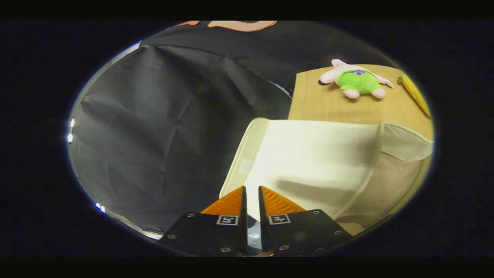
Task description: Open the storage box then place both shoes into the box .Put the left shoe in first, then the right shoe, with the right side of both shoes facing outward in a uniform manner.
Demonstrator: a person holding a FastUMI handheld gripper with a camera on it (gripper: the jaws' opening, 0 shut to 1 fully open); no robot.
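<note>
A cream fabric storage box (389,181) stands on a wooden table, just ahead of my fingers. Its wide flat lid (316,158) is tilted up toward me, and the near edge of the lid runs down into the narrow slit between my fingers. My gripper (251,188) is shut on that lid edge, its fingers almost touching. The box's right side wall shows beyond the lid. The inside of the box is hidden by the lid.
Beyond the box the wooden table (328,104) carries a pink and green plush toy (357,79) and a yellow object (415,92) at its far right. The black cloth booth wall (166,127) hangs close on the left.
</note>
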